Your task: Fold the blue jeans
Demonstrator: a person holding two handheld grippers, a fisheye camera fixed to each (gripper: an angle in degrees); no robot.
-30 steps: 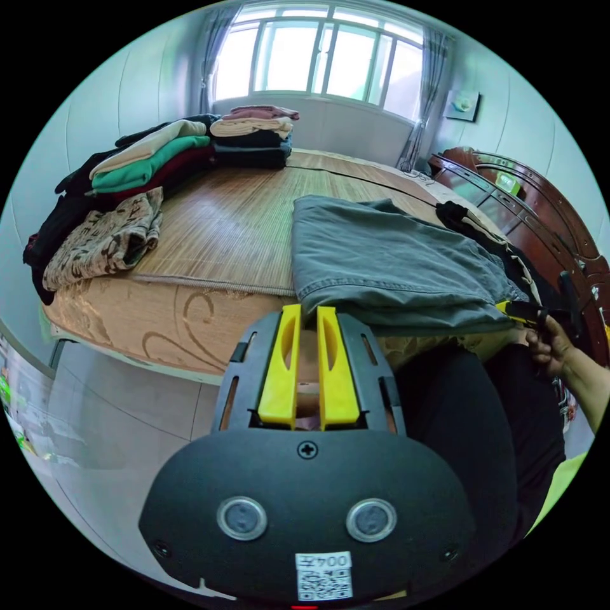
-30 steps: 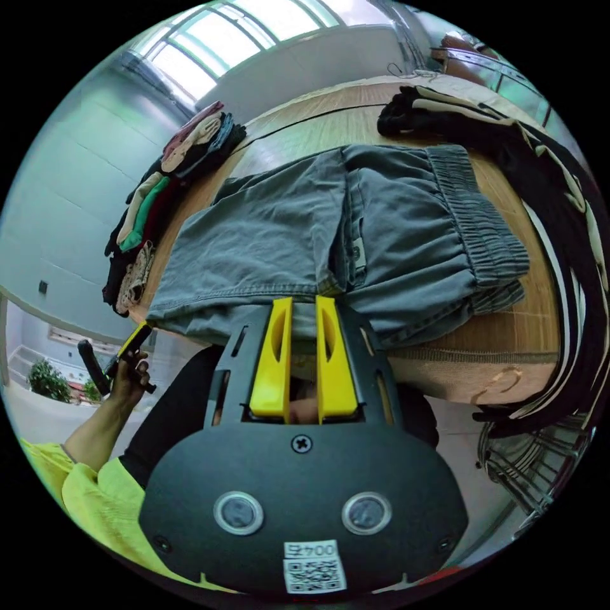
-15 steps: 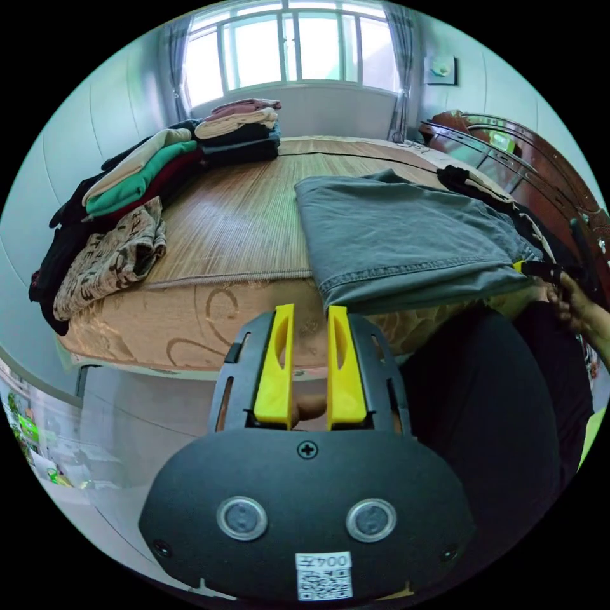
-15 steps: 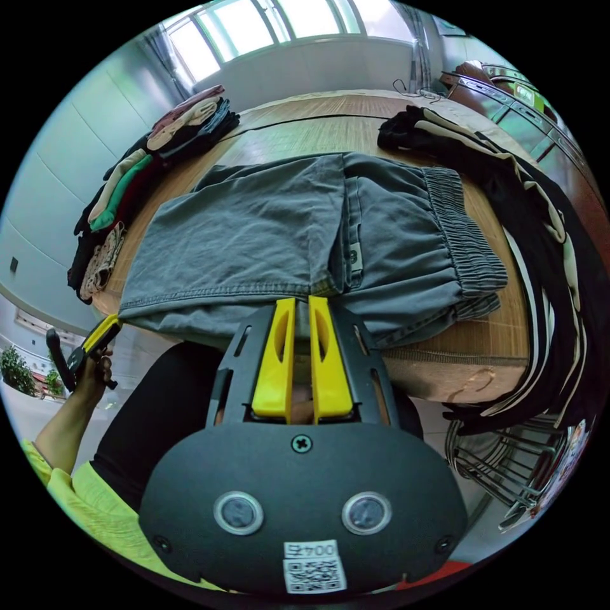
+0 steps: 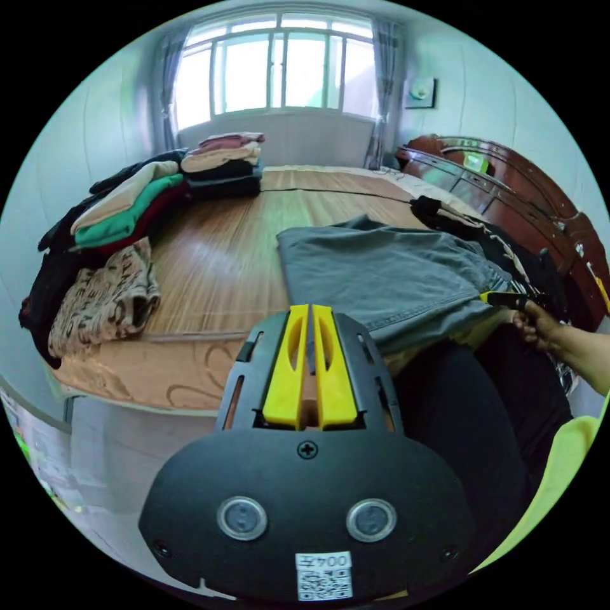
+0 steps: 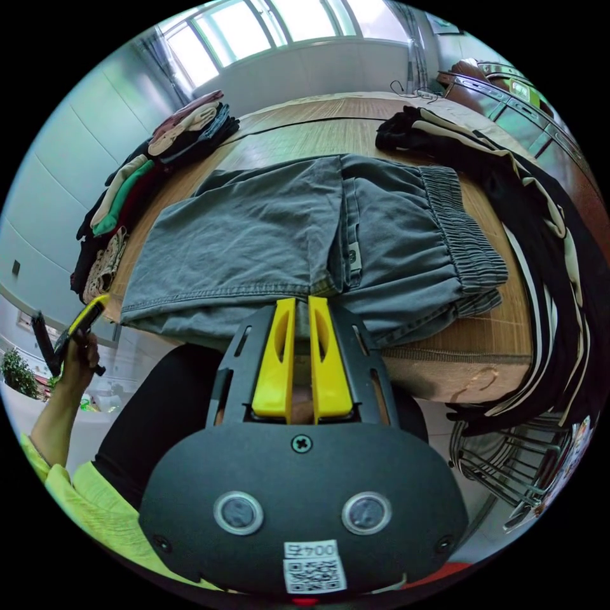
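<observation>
Judging jeans (image 6: 305, 241) folded once on the bed (image 6: 457, 356); we've got left gripper (image 5: 307, 318) and right gripper (image 6: 295, 311) both clenched empty just short of the near edge, so next we regrip for another fold.

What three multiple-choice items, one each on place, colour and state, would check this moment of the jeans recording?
1. Where do the jeans lie?
A. on the floor
B. on the bamboo mat near the bed's edge
C. on top of a clothes stack

2. What colour are the jaws of the right gripper?
A. yellow
B. red
C. white

3. In what state are the jeans?
A. hung over a rail
B. spread out at full length
C. folded over, the elastic waistband at one end

Key: 1 B, the cloth rests on the mat by the near edge; 2 A, both jaws show yellow; 3 C, layered edges show at the near side and at the waistband.
</observation>
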